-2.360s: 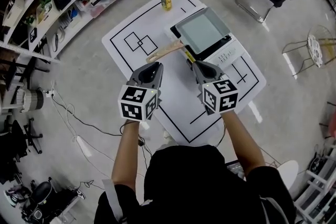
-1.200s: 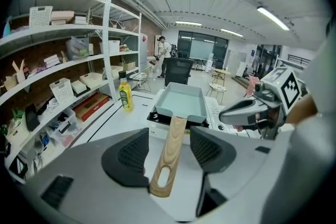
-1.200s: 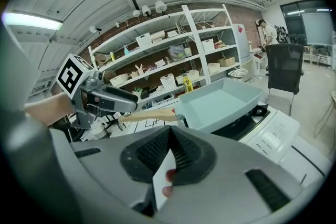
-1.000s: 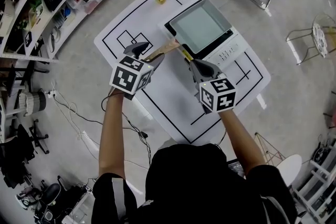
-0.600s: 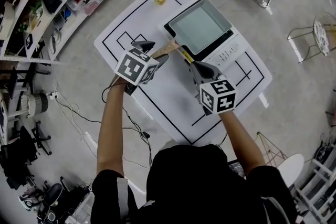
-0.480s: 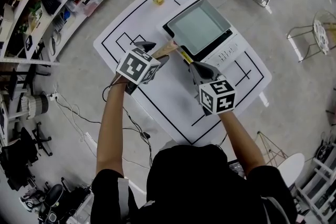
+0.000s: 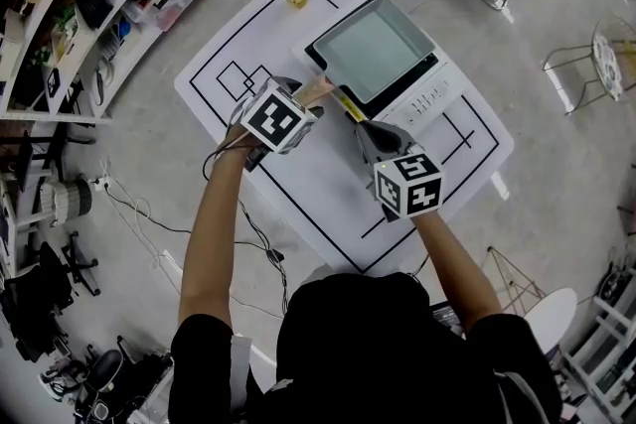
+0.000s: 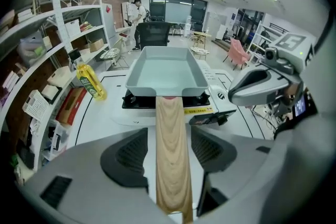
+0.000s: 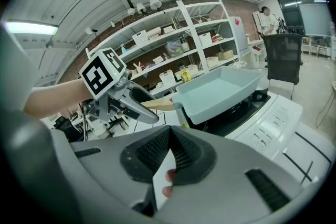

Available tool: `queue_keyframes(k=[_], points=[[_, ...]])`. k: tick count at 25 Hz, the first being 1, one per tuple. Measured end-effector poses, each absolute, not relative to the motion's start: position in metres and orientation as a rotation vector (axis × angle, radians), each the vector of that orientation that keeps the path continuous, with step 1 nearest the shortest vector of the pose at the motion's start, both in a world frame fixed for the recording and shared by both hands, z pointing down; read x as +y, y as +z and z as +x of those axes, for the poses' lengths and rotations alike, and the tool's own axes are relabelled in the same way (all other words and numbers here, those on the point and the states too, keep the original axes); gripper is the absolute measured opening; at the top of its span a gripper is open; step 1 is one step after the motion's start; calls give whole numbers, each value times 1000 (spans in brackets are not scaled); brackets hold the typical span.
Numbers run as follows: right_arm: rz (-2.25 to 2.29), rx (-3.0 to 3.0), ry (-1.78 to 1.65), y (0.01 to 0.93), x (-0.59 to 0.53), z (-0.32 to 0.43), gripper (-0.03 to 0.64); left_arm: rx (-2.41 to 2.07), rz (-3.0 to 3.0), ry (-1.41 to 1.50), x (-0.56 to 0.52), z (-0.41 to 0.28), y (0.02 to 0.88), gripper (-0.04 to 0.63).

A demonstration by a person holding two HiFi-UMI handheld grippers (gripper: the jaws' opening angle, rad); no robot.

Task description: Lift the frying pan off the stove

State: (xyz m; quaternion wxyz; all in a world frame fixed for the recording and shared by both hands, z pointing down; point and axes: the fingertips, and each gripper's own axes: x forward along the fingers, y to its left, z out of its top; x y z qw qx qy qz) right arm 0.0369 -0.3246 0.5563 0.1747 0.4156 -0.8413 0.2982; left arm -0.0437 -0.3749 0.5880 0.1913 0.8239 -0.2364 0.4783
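The frying pan (image 7: pixel 373 50) sits on the stove (image 7: pixel 429 100), on the white surface (image 7: pixel 328 184). Your left gripper (image 8: pixel 169 150) has its fingers spread either side of the wooden handle (image 8: pixel 171 123); whether they touch it is hard to tell. Your right gripper (image 9: pixel 169 150) hovers near the stove, fingers pressed together.

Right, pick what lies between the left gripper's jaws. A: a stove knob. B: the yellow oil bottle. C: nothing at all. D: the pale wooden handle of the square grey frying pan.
D: in the left gripper view, the pale wooden handle runs between the parted jaws of the left gripper, leading to the square grey frying pan.
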Motion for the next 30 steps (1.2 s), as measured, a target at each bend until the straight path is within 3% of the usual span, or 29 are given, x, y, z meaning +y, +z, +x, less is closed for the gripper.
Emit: queue_keyframes(k=[15,19,25,30], points=[[1177,-2366,884,566,-319,40,2,-631,2218,1515,-370,-50,623,239],[1177,-2358,893,571,-318,42,2,-631,2210,1543,-370,-53,628,121],[1177,-2349,905,574,-317,40,2,-620,2255,1589,-370,-52,628,63],[1179,-2352,903,573,-317,39,2,-628,2256,1583,-368,-51,630,58]])
